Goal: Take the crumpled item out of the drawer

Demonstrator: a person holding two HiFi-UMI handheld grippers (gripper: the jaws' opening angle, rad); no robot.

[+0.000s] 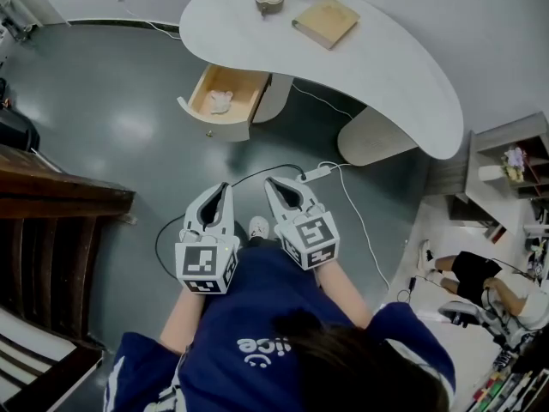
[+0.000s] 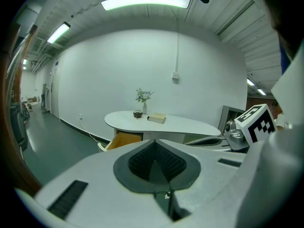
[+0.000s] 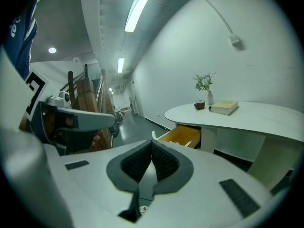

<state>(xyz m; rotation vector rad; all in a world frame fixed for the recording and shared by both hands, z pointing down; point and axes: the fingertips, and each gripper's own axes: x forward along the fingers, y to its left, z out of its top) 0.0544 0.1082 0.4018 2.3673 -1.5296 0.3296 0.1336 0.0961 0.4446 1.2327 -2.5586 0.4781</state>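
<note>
"Crumpled item [image 1: 220,101]: where does it lie?"

"On the bottom of the open drawer [image 1: 214,127], a white wad on pale wood, nearer the front panel than the back. The drawer stands pulled out from under the curved white desk [image 1: 386,67], at the desk's left end in the head view."

"And the tools?"

"Left gripper [image 1: 225,186] and right gripper [image 1: 270,182] hang side by side over the dark floor [image 1: 111,127], well apart from the drawer, with their tips toward the desk. Each gripper's own view shows its ribbed dark pads pressed together with nothing between them, so both are closed and empty."

"Anything to read?"

"Each gripper carries a cube [image 1: 206,269] with black-and-white square markers, which are patterns rather than letters. White print shows in part on the person's blue shirt [image 1: 257,299]. I make out 'ice' beside a small smiling mark. Any print on the tan book [image 1: 326,21], near the desk's far edge, is too small to read."

"What else is on the desk?"

"A small round bowl [image 1: 269,1] just left of the book, apart from it. The gripper views also show a slim vase [image 2: 144,109] with a green sprig behind the bowl."
</note>
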